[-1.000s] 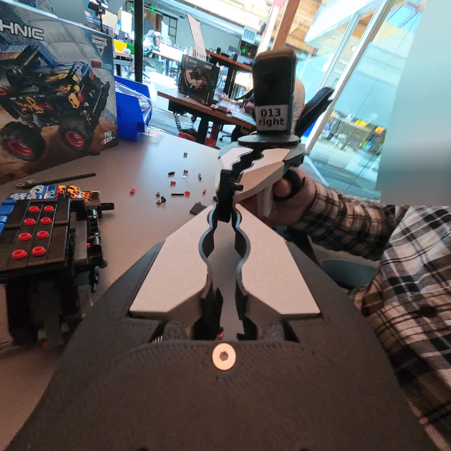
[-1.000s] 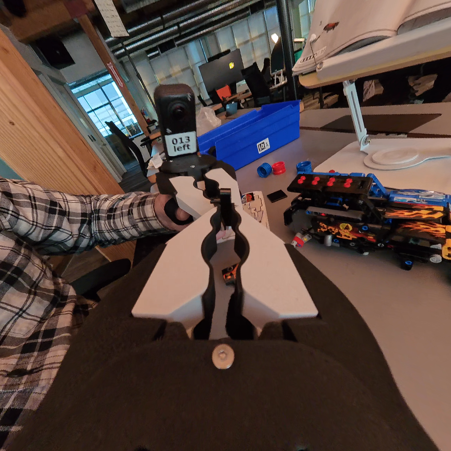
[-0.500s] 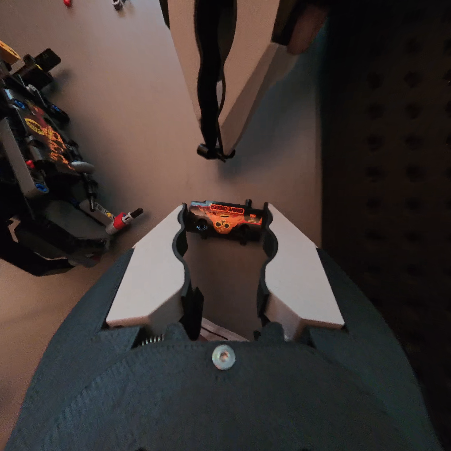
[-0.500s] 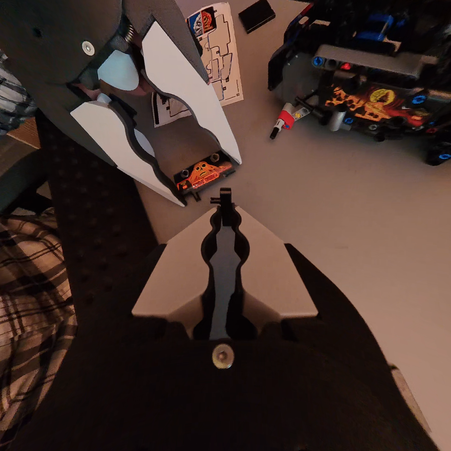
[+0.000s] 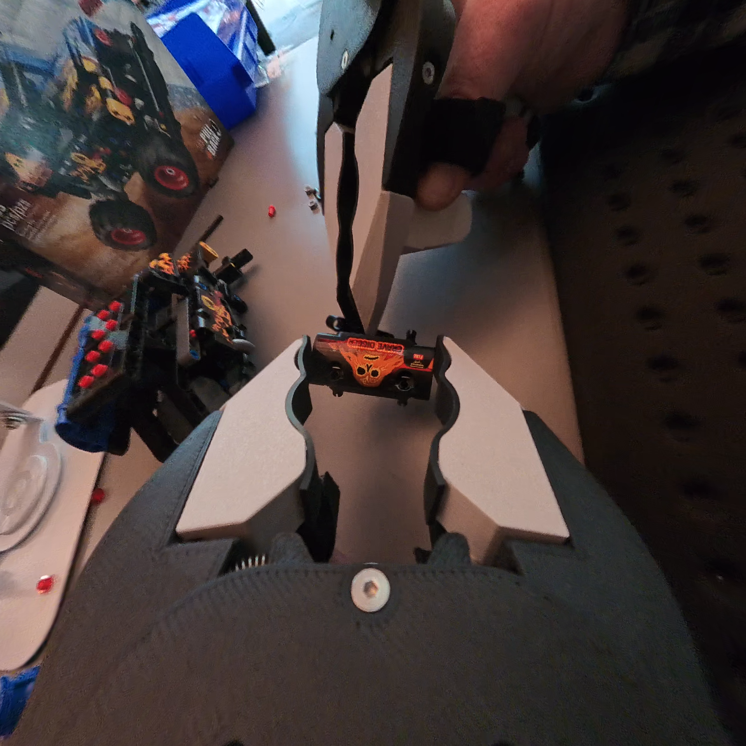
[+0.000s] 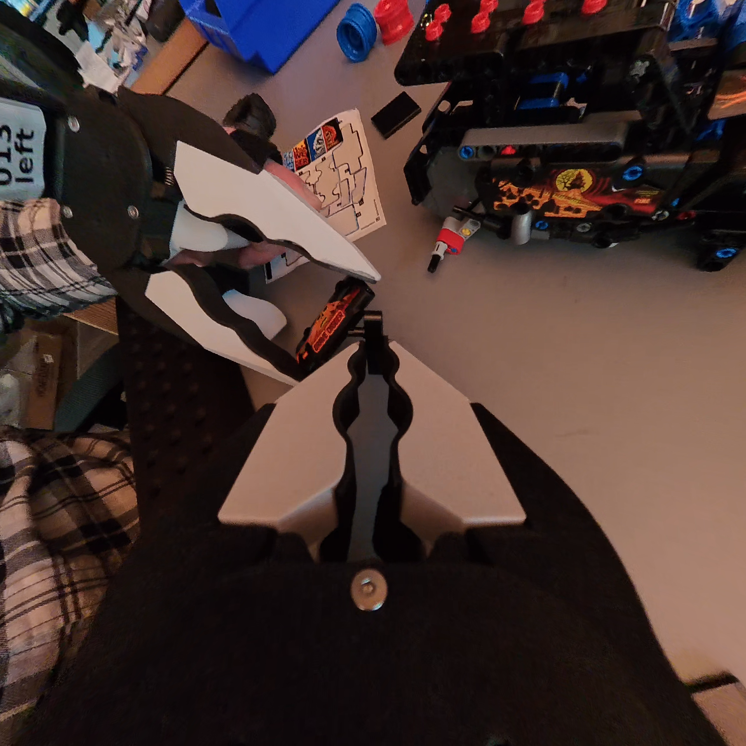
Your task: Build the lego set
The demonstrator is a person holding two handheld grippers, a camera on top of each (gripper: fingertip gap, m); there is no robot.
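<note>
My left gripper [image 5: 373,357] is shut on a small black panel [image 5: 373,369] with an orange flame sticker and holds it by its two ends just above the grey table [image 5: 464,306]. My right gripper [image 6: 373,349] is shut on a small black connector piece [image 6: 372,329]. That piece touches the panel's edge [image 6: 333,323]. In the left wrist view the right gripper [image 5: 355,319] comes down from above onto the panel's far edge. The part-built black and blue truck [image 6: 565,169] stands to the right, and it also shows at the left of the left wrist view [image 5: 161,343].
A sticker sheet [image 6: 343,173], a black tile [image 6: 395,115], blue [image 6: 355,28] and red [image 6: 393,20] wheel hubs and a blue bin [image 6: 262,24] lie beyond the grippers. The set's box [image 5: 93,141] stands behind the truck. Small red pins [image 5: 271,210] are scattered. A dark chair [image 5: 666,323] is at the table edge. Both grippers' tips are close together, under 4 cm apart. The black tile [image 6: 395,115] is about 20 cm from both grippers' fingertips.
Both grippers dropped from facing each other to the table. The left one opened and closed around the panel. The right gripper's black piece has come against the panel's edge.
</note>
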